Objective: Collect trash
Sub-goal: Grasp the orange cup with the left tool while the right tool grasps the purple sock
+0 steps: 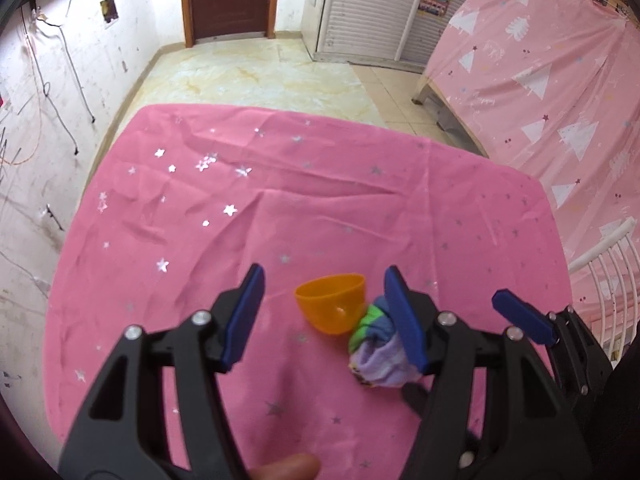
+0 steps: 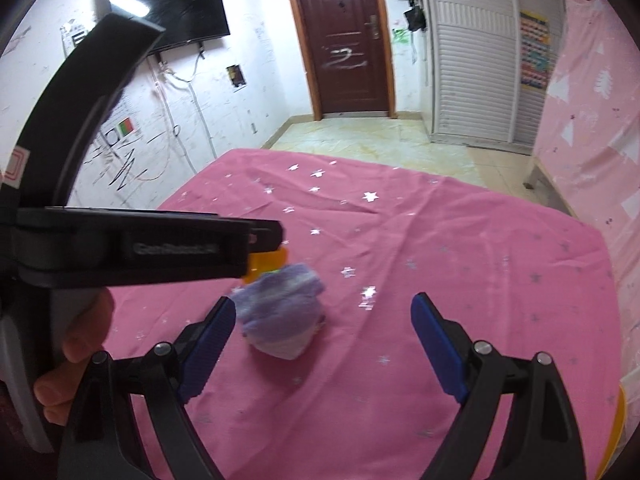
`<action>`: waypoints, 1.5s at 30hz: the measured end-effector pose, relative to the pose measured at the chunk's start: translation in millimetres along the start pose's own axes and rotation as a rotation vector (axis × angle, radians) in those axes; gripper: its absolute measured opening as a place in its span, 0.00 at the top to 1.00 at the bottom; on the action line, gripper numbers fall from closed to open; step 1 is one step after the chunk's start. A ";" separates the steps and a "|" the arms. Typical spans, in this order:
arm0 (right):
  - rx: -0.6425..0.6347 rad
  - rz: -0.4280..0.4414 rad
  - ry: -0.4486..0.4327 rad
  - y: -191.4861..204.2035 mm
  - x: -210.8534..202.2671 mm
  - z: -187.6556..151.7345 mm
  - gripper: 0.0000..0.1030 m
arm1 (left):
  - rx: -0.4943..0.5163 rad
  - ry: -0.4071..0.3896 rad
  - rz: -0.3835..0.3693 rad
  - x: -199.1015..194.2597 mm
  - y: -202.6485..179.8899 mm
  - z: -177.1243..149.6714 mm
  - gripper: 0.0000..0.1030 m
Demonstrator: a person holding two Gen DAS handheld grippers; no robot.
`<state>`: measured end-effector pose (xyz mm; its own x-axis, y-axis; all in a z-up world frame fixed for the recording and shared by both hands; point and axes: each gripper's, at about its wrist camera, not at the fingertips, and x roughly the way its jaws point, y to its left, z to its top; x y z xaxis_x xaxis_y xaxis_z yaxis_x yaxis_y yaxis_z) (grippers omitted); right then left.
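A: What is on the left?
B: The left gripper (image 1: pixel 324 316). Its black arms end in flat blue pads (image 1: pixel 244 320), and they stand apart around nothing.
A: What lies under it?
B: A pink tablecloth (image 1: pixel 280 184), thin and wrinkled, with shiny silver stars.
A: And between the pads?
B: An orange plastic cup (image 1: pixel 332 304) lies tipped on its side on the cloth. It is smooth and round, with nothing inside it that shows.
A: What touches the cup?
B: A soft balled-up cloth (image 1: pixel 380 356), purple, blue and green, sits just right of the cup, by the right pad.
A: And the other tool?
B: The right gripper (image 2: pixel 324 344) is spread wide, holding nothing. The fuzzy ball is near its left pad (image 2: pixel 208 348).
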<state>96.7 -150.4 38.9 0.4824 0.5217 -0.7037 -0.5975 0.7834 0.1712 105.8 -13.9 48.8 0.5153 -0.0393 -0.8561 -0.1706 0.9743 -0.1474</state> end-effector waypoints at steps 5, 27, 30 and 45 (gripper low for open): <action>-0.029 0.021 0.028 15.4 10.2 0.1 0.19 | -0.007 0.030 -0.005 9.9 5.7 -0.1 0.59; -0.039 -0.060 0.081 25.9 42.5 7.4 0.75 | -0.007 0.072 -0.088 14.3 21.8 -3.7 0.85; -0.033 -0.085 0.061 21.8 36.7 8.5 0.76 | 0.002 0.057 -0.087 8.2 20.3 -2.2 0.86; 0.038 -0.135 -0.007 -13.2 0.7 5.8 0.76 | 0.098 0.071 -0.045 0.8 -2.2 -18.0 0.96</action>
<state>108.6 -158.5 40.2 0.5614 0.4133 -0.7170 -0.5021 0.8588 0.1020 91.4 -20.0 39.6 0.4589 -0.0954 -0.8834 -0.0637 0.9881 -0.1398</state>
